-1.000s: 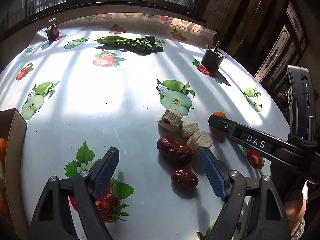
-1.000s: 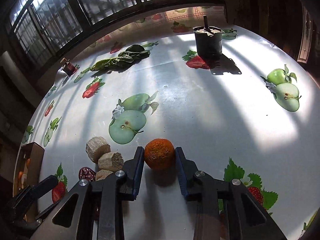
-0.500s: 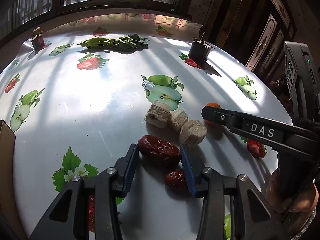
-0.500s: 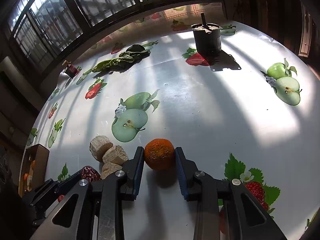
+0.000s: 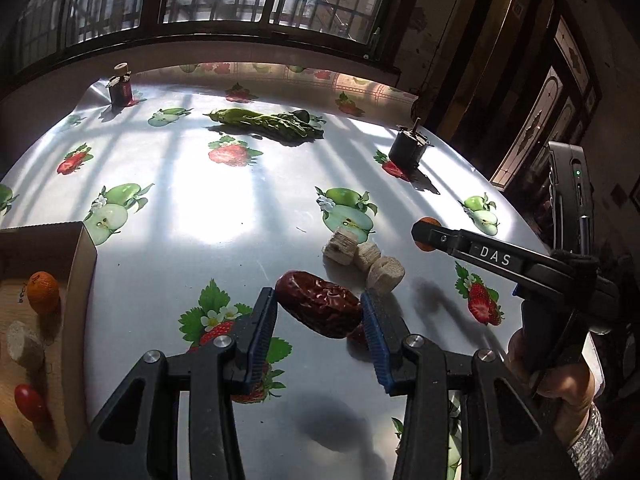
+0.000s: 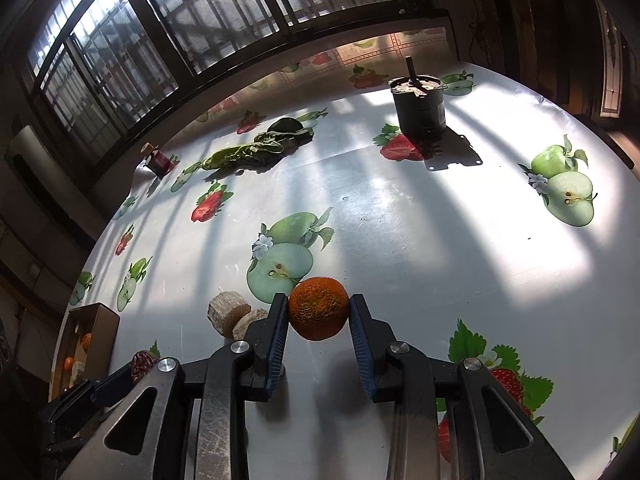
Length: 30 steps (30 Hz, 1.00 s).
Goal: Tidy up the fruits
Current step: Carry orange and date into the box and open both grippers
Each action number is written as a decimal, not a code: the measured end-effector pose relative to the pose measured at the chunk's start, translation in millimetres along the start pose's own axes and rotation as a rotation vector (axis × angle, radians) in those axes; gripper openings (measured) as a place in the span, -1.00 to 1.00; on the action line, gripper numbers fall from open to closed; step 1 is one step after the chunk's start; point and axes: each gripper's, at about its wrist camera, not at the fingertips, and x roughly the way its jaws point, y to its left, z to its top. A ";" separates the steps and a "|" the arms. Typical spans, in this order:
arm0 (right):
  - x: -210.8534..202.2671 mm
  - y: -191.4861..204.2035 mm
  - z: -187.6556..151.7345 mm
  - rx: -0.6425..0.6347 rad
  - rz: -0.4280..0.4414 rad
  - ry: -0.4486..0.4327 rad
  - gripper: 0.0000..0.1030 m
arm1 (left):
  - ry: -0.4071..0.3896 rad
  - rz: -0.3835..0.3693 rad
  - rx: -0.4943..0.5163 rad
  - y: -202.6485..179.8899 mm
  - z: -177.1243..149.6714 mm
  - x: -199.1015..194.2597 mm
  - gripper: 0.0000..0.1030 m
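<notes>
Red date (image 5: 318, 309) now lifted off tablecloth (image 5: 208, 216), pinched in closed left gripper (image 5: 320, 322), mandarin (image 6: 318, 308) clamped between right gripper (image 6: 319, 320) pads, cardboard box (image 5: 82, 258) at left.

Dark-red date (image 5: 320, 309), orange mandarin (image 6: 318, 308), fruit-print tablecloth (image 6: 400, 220), blue-padded tongs (image 5: 319, 330)

You have: two dates, one (image 5: 320, 310) in left claw (image 5: 318, 320), one (image 5: 356, 338) on table. Three cane chunks (image 5: 362, 254) on table. Two oranges: one (image 6: 318, 308), one (image 5: 42, 292) in box (image 5: 80, 264). One tomato (image 5: 28, 402).
</notes>
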 end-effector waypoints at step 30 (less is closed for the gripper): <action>6.0 311.6 -163.9 -0.633 0.264 0.181 -0.34 | 0.051 0.322 -0.364 228.7 -85.7 -111.1 -0.16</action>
